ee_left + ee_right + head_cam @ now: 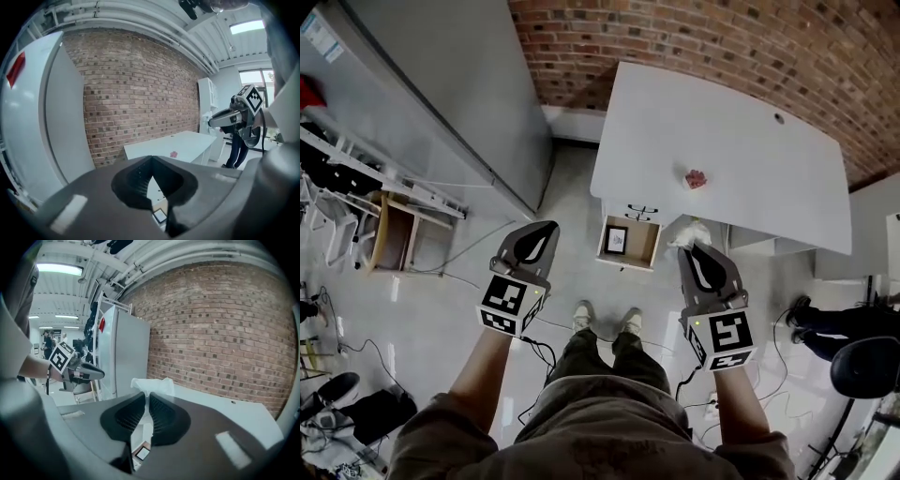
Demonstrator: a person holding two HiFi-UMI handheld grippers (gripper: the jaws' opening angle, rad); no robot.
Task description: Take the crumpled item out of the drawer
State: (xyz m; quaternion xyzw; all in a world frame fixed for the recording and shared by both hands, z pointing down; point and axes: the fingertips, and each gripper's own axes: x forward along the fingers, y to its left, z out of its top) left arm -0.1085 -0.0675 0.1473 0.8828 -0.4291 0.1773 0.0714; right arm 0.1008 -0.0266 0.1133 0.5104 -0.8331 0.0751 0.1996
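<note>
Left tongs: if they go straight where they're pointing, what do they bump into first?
Probably the brick wall, after passing just over the near corner of the white table. Depth is unclear, so they might clip the table first. The left tongs are shut and empty.

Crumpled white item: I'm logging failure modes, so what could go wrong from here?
1. The right tongs pinch only a thin fold of the crumpled white item; most of it sticks out past the tips, so it may slip free.
2. The drawer stands open just beside it, so a drop might land back inside.
</note>
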